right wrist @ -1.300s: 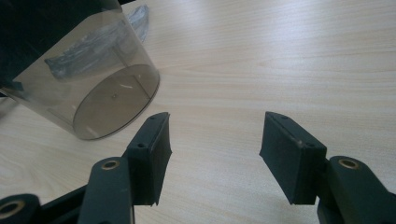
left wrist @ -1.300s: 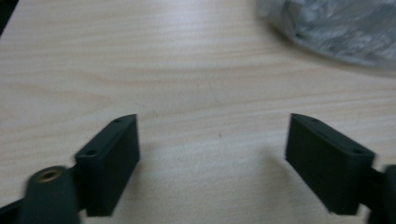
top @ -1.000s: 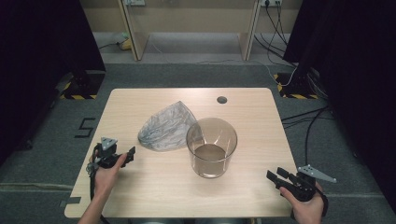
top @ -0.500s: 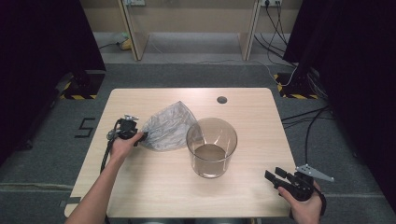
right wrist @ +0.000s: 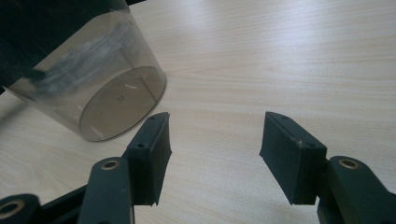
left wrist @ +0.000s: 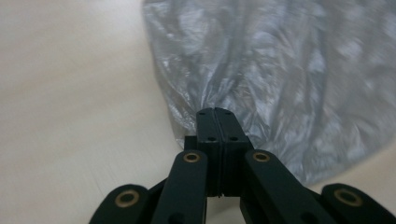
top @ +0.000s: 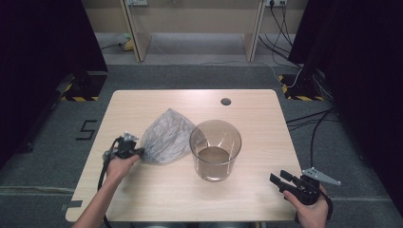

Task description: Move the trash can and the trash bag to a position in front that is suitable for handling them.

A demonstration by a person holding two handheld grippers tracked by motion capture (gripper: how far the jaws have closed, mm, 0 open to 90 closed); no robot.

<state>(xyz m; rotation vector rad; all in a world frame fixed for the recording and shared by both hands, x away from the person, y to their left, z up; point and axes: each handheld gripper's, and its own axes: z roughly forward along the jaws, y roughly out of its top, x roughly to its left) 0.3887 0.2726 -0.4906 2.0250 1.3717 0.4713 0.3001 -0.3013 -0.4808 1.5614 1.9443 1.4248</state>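
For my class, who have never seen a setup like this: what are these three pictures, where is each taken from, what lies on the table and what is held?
A person at a wooden table holds a hand-operated claw in each hand. One picture looks down from above; the other two come from cameras riding on each claw. On the table lie a crumpled clear plastic bag and a brownish see-through tub. The left claw has just been closing and now pinches the bag's edge. The right claw is open near the tub, holding nothing.
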